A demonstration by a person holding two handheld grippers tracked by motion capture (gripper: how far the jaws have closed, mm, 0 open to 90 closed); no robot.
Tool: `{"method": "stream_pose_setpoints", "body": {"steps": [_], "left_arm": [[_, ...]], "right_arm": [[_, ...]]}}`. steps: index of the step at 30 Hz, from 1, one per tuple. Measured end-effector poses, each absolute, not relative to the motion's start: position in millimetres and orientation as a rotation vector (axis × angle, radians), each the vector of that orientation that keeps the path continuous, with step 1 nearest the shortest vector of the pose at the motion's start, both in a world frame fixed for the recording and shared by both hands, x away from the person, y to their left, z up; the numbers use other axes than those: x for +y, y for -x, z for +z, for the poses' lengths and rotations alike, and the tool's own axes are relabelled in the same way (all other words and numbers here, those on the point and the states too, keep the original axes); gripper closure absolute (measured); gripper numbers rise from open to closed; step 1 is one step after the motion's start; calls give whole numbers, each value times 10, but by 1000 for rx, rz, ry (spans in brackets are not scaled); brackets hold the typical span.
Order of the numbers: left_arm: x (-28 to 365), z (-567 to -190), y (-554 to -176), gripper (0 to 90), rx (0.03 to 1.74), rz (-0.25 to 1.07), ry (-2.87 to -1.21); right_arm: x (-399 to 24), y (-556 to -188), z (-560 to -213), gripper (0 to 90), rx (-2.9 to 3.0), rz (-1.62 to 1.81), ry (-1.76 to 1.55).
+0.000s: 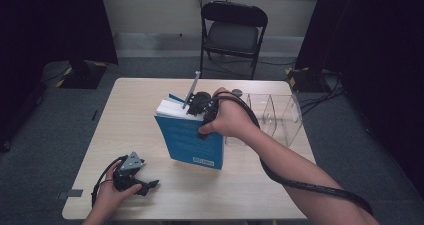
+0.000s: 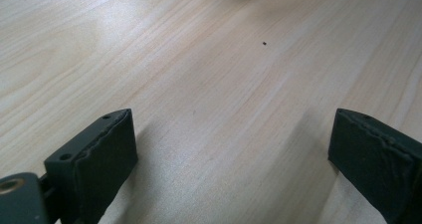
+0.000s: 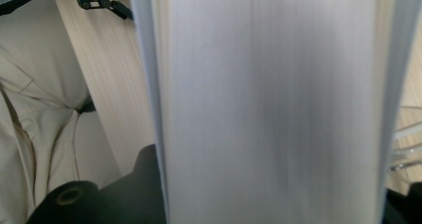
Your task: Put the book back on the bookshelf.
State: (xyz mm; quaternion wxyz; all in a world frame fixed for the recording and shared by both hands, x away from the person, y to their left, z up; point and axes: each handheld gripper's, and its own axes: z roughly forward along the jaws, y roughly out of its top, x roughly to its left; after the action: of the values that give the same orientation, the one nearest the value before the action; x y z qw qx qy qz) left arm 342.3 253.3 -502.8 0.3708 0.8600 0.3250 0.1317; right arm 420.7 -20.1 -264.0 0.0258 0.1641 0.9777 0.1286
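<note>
You are gripping a blue book [image 1: 192, 137] by its top edge with your right tongs [image 1: 199, 106], the jaws closing on its thickness while it is standing tilted near the middle of the surface [image 1: 135, 97]. Its page edges [image 3: 268, 104] are pressing close to the right tongs' camera. Your left tongs [image 1: 134, 177] are resting at the near left of the surface, jaws standing wide apart with nothing between them. A clear plastic organizer [image 1: 280, 115] is sitting just right of the book.
</note>
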Motion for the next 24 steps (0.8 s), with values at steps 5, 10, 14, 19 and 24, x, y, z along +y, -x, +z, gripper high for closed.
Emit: {"method": "stream_pose_setpoints", "body": {"steps": [5,10,14,19,24], "left_arm": [[2534,-5027,-3426,45,829,347,-2202],[2529,-5028,-3427,31,823,338,-2208],[2528,-5028,-3427,28,819,337,-2211],[2526,-5029,-3427,22,821,334,-2211],[2525,-5029,-3426,22,821,334,-2211]], "right_arm": [[-306,-4177,-2632,617,3034,394,-555],[-417,-4163,-2643,617,3036,395,-592],[-516,-4152,-2647,617,3034,398,-610],[-658,-4127,-2609,617,3019,405,-670],[-771,-4114,-2599,617,3006,395,-708]]}}
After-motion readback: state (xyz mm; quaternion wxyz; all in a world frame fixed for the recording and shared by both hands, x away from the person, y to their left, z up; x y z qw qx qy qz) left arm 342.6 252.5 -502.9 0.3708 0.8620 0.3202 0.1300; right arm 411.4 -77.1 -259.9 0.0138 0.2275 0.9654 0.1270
